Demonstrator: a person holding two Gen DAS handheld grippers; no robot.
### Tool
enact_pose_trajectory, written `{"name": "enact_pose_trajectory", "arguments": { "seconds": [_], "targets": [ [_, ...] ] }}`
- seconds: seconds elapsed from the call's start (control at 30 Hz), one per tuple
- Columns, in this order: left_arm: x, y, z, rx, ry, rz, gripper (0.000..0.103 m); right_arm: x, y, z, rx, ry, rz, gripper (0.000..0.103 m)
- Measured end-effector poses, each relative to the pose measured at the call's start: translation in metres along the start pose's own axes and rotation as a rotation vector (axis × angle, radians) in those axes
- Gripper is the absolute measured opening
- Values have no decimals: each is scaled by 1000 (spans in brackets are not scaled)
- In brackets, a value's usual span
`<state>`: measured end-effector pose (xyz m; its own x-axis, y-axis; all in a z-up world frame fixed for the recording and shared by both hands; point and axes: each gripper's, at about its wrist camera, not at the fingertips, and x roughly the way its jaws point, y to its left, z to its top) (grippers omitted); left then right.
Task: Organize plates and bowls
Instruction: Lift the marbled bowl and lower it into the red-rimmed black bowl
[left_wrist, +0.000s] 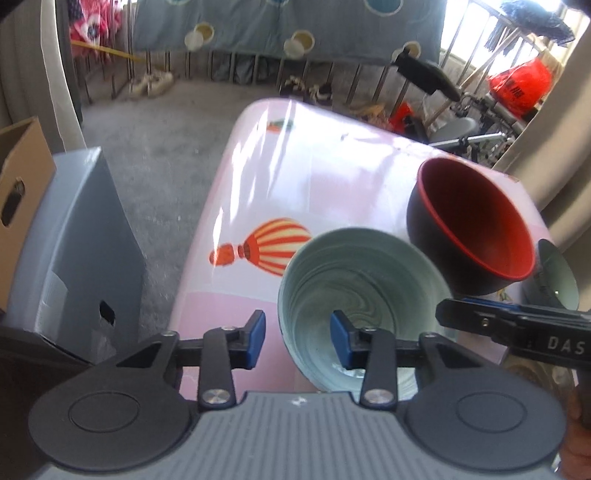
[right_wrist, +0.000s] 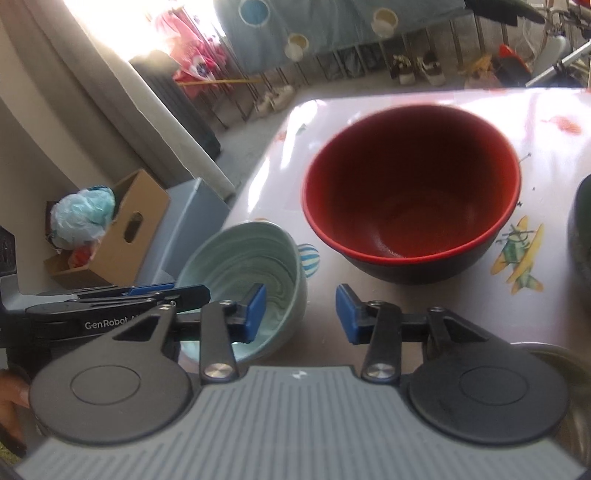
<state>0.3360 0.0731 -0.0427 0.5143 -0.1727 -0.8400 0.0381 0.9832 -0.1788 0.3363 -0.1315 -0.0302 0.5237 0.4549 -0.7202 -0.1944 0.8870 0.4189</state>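
Pale green and swirled inside, the small bowl (left_wrist: 364, 295) sits upright at the near left edge of the pink bench (left_wrist: 295, 155), mouth up, round with no long axis, and the left gripper (left_wrist: 297, 339) hangs over its near rim, fingers parted and empty. Just beside it the red-lined black bowl (right_wrist: 412, 188) also stands mouth up, with the right gripper (right_wrist: 301, 314) short of it, likewise parted and empty. Judged from this, a pick-up is starting; next, one finger should drop inside a rim, then pinch.

upright green bowl (left_wrist: 364, 291) beside red bowl (left_wrist: 476, 221)
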Motion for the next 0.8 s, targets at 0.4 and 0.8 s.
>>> {"name": "enact_pose_trajectory", "arguments": {
  "seconds": [0.4,0.8],
  "targets": [
    [14,7,-4,-94,72,7,11,32,6,3,18,70,5,12],
    [-28,-1,14,-123,25,27,11,6,8,12,53,84,33,8]
  ]
}}
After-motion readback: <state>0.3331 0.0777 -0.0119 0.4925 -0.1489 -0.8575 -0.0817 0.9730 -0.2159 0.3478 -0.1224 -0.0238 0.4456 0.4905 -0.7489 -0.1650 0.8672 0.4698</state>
